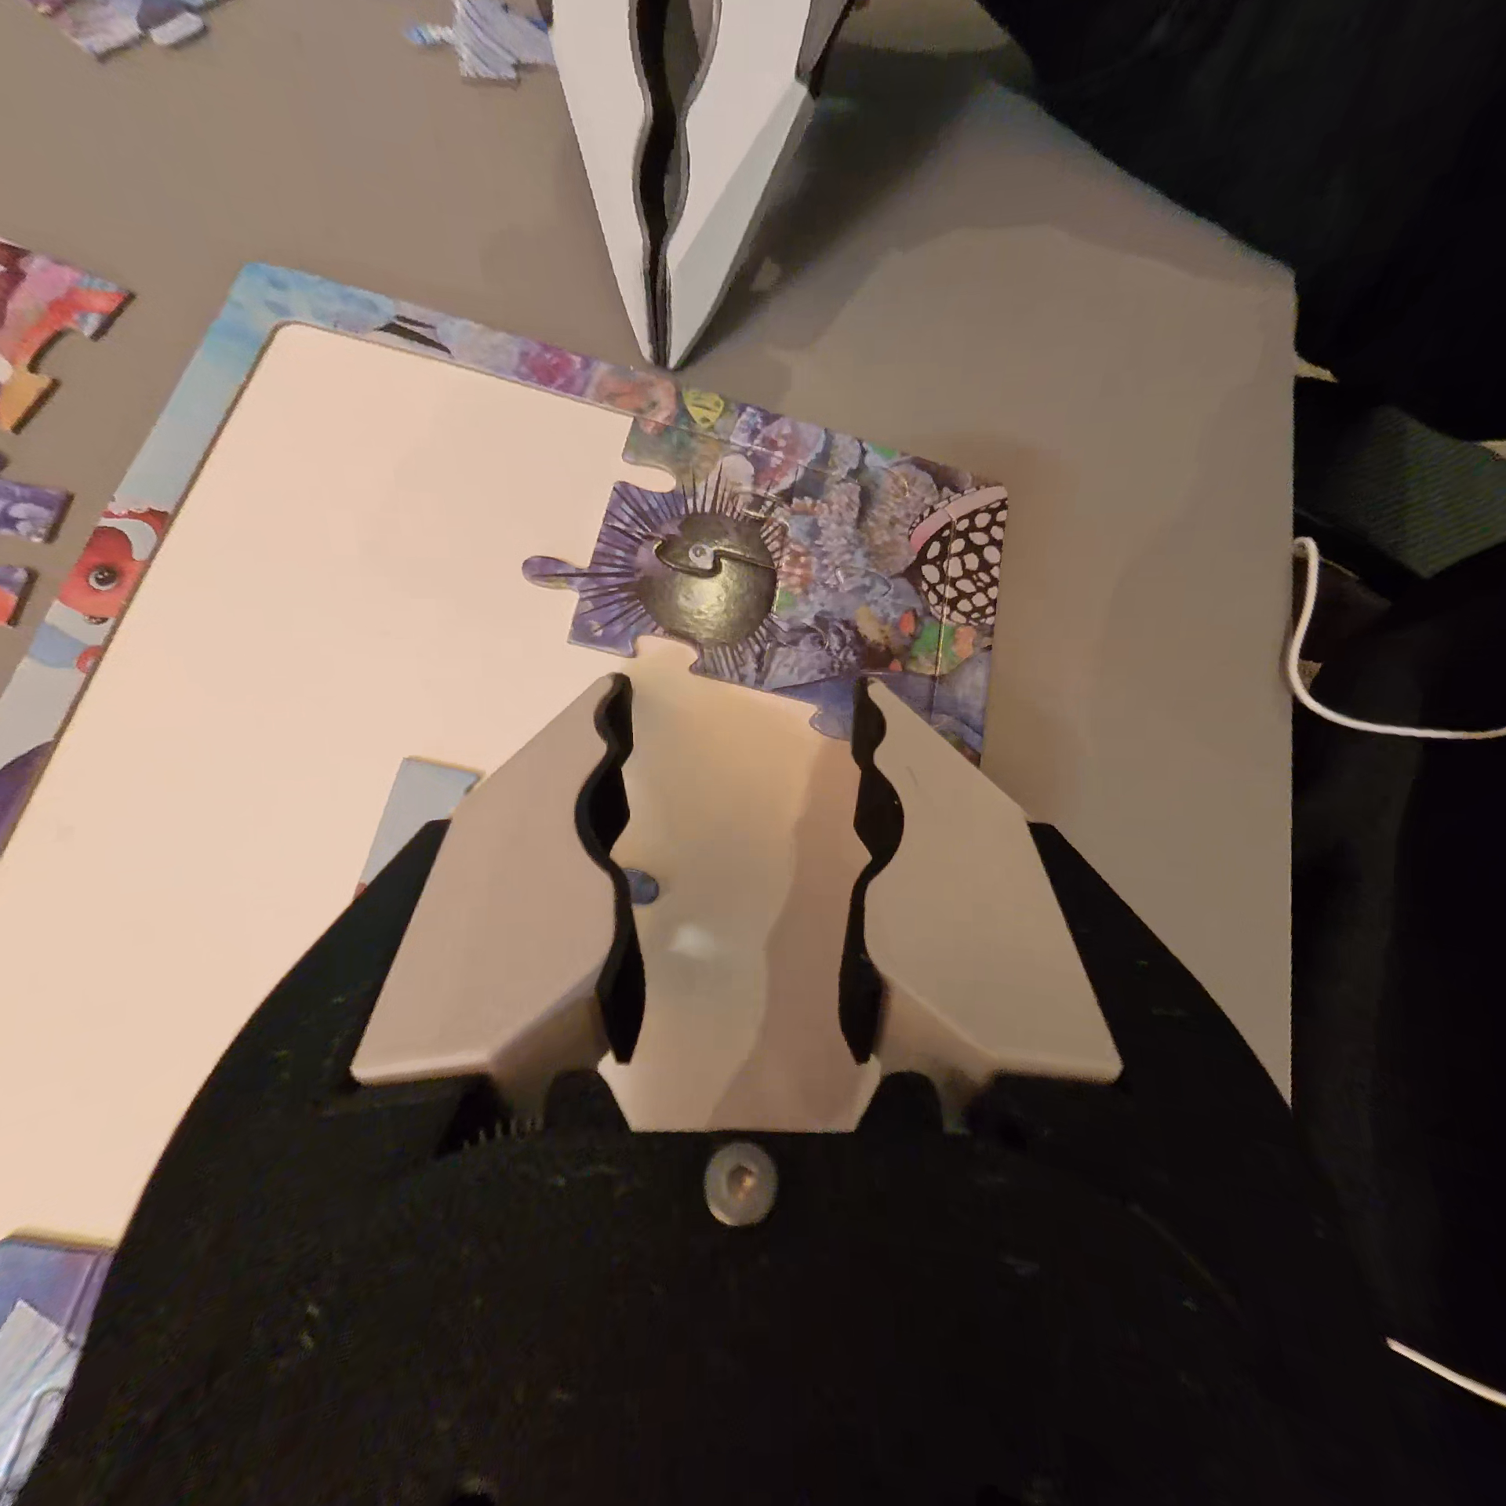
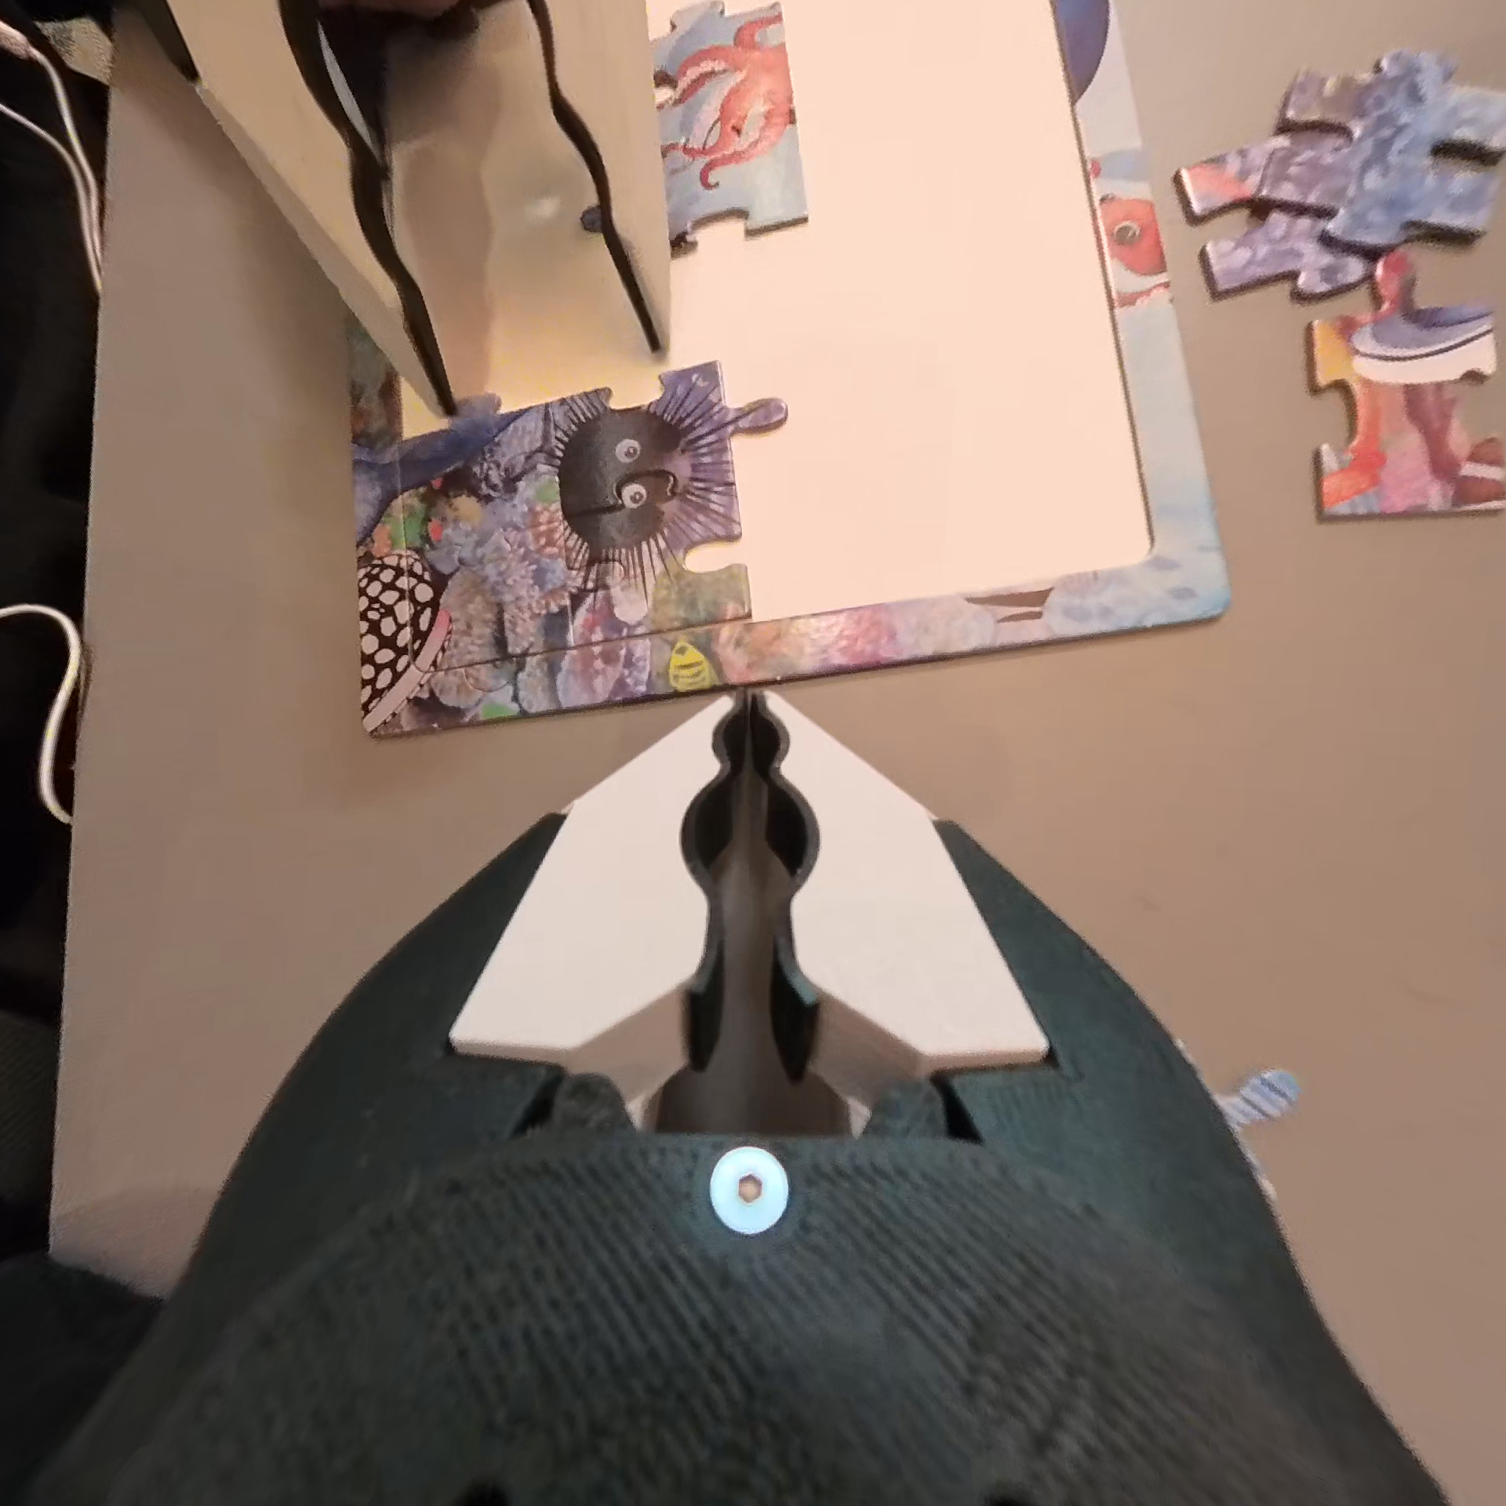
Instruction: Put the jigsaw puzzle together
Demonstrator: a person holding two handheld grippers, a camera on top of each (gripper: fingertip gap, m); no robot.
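The puzzle tray (image 1: 326,570) is a white board with a printed sea-life border. It also shows in the right wrist view (image 2: 896,407). Joined pieces fill one corner, among them a black sea urchin piece (image 1: 701,579) (image 2: 644,481) and a spotted fish (image 1: 953,554) (image 2: 399,619). An octopus piece (image 2: 733,122) lies inside the tray, mostly hidden behind my left finger in the left wrist view (image 1: 424,790). My left gripper (image 1: 741,693) (image 2: 550,375) is open and empty, just above the tray beside the joined pieces. My right gripper (image 2: 748,702) (image 1: 664,358) is shut, its tip at the tray's outer border.
Loose pieces lie on the grey table beside the tray: a blue cluster (image 2: 1345,179), an orange and purple piece (image 2: 1402,407), more at the left (image 1: 49,326) and far side (image 1: 489,41). The table edge (image 1: 1292,570) and a white cord (image 1: 1304,652) run close to the tray's filled corner. Spacing between my two grippers at the tips: around 10 cm. The black sea urchin piece (image 2: 644,481) is about 4 cm from my left fingertips. Seen from the left wrist view (image 1: 685,560) as well. My left tips are roughly 6 cm from the spotted fish (image 1: 953,554). My right wrist view (image 2: 400,618) looks at it from another angle.
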